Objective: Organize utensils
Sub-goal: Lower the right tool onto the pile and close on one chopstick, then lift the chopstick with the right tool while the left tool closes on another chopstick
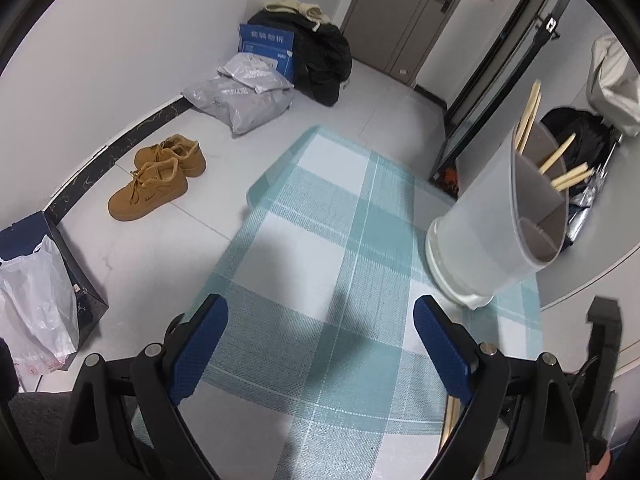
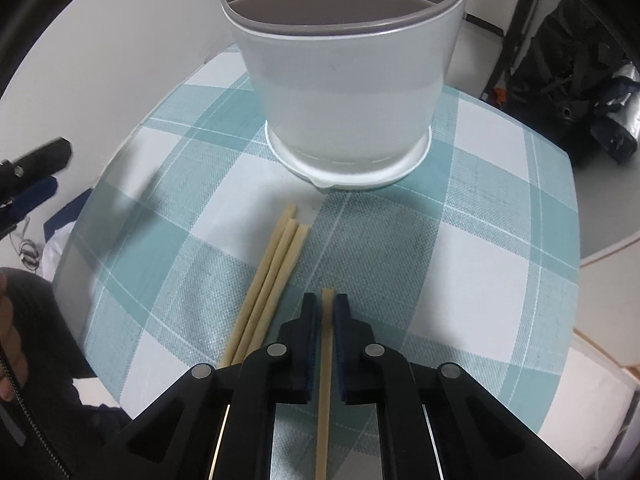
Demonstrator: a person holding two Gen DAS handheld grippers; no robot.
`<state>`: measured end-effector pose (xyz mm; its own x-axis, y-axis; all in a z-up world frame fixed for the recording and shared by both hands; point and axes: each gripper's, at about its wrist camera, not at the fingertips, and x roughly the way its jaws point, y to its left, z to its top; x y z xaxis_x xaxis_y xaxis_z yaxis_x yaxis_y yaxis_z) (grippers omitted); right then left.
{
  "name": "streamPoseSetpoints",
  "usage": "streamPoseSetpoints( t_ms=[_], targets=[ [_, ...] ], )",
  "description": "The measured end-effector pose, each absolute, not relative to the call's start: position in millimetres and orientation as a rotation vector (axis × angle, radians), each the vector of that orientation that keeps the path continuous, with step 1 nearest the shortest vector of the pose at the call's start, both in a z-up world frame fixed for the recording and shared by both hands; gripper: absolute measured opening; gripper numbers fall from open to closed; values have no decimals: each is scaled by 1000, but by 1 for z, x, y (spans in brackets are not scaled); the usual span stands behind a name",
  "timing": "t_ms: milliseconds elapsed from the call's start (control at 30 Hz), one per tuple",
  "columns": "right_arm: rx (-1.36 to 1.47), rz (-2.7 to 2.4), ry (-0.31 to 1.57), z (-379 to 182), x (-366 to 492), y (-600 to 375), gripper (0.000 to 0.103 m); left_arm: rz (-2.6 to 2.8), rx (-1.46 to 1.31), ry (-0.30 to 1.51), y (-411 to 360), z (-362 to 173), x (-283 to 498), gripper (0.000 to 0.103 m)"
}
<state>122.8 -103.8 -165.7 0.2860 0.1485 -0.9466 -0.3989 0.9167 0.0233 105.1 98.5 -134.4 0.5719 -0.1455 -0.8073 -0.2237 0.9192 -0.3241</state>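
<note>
A white plastic utensil holder point(image 2: 344, 92) with a grey rim and an inner divider stood upright on its flared base at the far part of a teal-and-white checked mat point(image 2: 480, 240). Several pale wooden chopsticks point(image 1: 560, 160) leaned inside it, their ends rising above the rim. Just in front of its base, three more chopsticks point(image 2: 268, 280) lay flat on the mat, side by side and touching, their far ends staggered and pointing toward the holder. A single chopstick point(image 2: 326, 344) sat apart to their right, aligned nearly straight toward the holder.
</note>
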Motion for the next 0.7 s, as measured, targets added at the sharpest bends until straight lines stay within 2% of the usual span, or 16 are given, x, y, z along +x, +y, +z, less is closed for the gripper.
streamPoseSetpoints(
  t_ms=[200, 467, 700],
  targets=[
    [-174, 386, 1212, -159, 136, -111, 5, -19, -369, 1008, 76, -141, 107, 91],
    [331, 422, 1046, -123, 139, -188, 5, -142, -218, 1086, 36, -153, 104, 91],
    [680, 449, 917, -125, 133, -248, 5, -215, -135, 1123, 14, -155, 97, 91]
  ],
)
